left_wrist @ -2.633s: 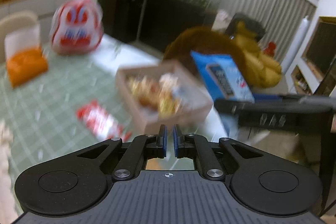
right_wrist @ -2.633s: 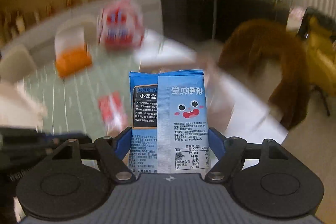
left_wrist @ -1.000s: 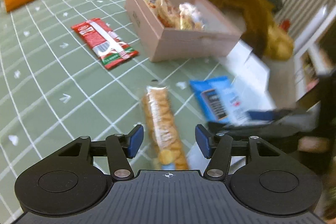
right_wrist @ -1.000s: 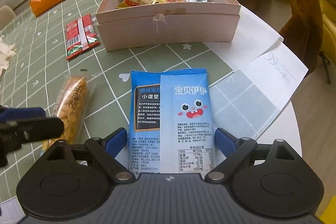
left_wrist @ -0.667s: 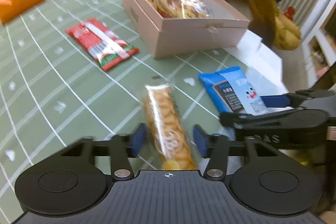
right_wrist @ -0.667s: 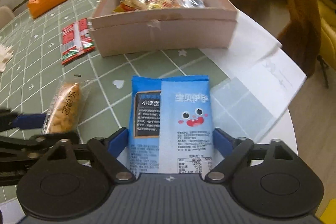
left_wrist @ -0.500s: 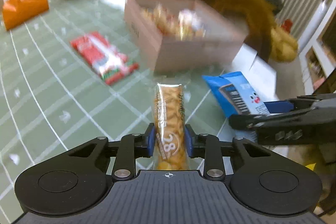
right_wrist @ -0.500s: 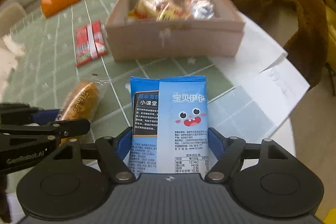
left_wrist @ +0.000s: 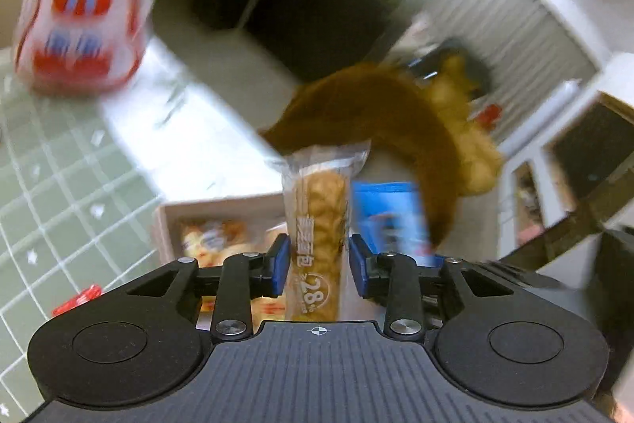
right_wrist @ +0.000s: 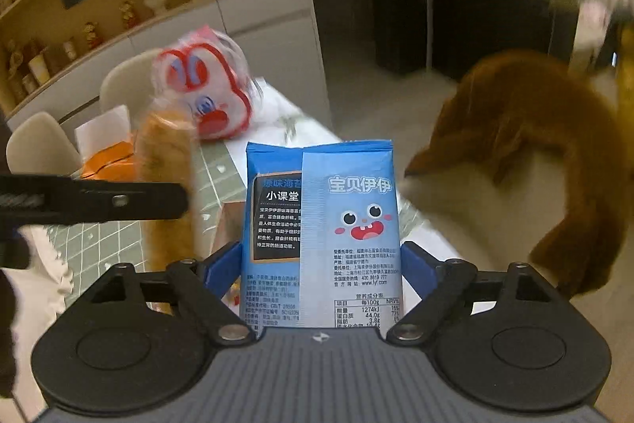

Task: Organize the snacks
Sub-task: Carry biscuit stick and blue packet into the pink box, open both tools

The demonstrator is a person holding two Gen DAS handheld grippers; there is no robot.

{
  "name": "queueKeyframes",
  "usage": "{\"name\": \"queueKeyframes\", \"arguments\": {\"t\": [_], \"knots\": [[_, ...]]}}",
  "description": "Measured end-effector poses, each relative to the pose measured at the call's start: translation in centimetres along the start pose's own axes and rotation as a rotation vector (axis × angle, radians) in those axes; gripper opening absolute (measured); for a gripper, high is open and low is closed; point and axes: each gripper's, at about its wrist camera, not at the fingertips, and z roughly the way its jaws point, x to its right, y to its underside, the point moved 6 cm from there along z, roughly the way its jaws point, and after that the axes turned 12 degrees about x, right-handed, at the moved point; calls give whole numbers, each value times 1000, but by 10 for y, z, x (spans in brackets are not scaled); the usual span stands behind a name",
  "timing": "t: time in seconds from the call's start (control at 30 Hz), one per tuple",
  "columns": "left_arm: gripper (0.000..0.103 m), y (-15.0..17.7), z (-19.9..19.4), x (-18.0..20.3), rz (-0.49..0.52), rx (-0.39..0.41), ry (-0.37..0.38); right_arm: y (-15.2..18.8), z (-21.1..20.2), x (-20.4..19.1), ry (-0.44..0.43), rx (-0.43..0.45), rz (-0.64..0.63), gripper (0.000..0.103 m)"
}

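Between the left gripper's [left_wrist: 319, 264] opening jaws a biscuit pack [left_wrist: 319, 224] stands upright, the right gripper [right_wrist: 321, 264] opening around its blue seaweed-snack packet [right_wrist: 323, 224], both raised above the snack box [left_wrist: 222, 213] for dropping in.

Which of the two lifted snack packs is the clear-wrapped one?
The long biscuit pack between the left hand-held gripper's opening jaws: golden biscuits show through its wrapper. The right hand-held gripper's blue seaweed snack packet is opaque, printed foil.

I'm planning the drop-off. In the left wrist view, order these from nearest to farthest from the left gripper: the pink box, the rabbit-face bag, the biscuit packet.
1. biscuit packet: between the fingers of the left gripper, jaws opening.
2. pink box: just below and ahead, slightly left.
3. rabbit-face bag: far end of the table, upper left, blurred.
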Motion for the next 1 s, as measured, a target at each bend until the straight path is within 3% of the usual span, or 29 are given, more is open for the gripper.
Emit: {"name": "queueKeyframes", "arguments": {"t": [0.07,0.13,0.2,0.3,0.47,0.6,0.8,0.87,0.93,1.0], "knots": [[36,8,22,-17,26,-26,-72,9,12,13,29,-23,32,86],[36,13,27,-33,15,-13,-94,22,13,20,5,-32,50,86],[36,14,18,-57,-34,46,-151,33,13,21,-32,-42,51,86],[36,22,0,-95,-76,132,-297,35,27,16,-28,-42,55,85],[36,55,-20,-138,-93,102,-414,25,60,1,-89,-66,159,85],[36,72,-32,-157,-165,84,-389,28,71,-22,-165,-119,168,85],[36,109,-55,-146,-218,53,-345,35,30,-11,88,31,74,85],[36,119,-55,-138,-219,48,-343,47,37,-4,145,-12,89,79],[36,124,-54,-127,-194,30,-336,56,54,-6,132,-67,123,72],[36,129,-59,-114,-163,16,-321,55,62,-24,67,-72,74,70]]}}
